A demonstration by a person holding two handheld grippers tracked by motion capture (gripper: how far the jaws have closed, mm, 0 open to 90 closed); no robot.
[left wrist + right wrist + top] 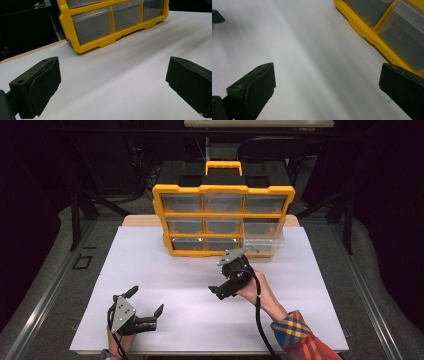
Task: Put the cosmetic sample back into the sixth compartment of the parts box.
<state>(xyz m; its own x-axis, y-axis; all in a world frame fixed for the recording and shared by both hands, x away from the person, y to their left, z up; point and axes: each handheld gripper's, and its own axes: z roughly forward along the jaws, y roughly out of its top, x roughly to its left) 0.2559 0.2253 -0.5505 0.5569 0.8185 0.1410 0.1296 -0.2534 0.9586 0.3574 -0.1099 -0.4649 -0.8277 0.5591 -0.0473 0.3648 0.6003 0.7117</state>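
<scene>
A yellow organizer (223, 213) with clear drawers and a yellow handle stands upright at the back middle of the white sheet. Its bottom right drawer (263, 243) sticks out a little. My right gripper (220, 277) hovers just in front of the organizer's lower edge, open, with nothing between its jaws. My left gripper (146, 301) is low near the front left of the sheet, also open and empty. The left gripper view has the gripper (112, 85) facing the organizer (67, 30) from afar. In the right gripper view the gripper (327, 87) is close to the yellow frame (362, 27).
The white sheet (165, 270) covers a wooden table, with grey floor on both sides. Dark stands and cables sit behind the organizer. Bare sheet lies between the two grippers.
</scene>
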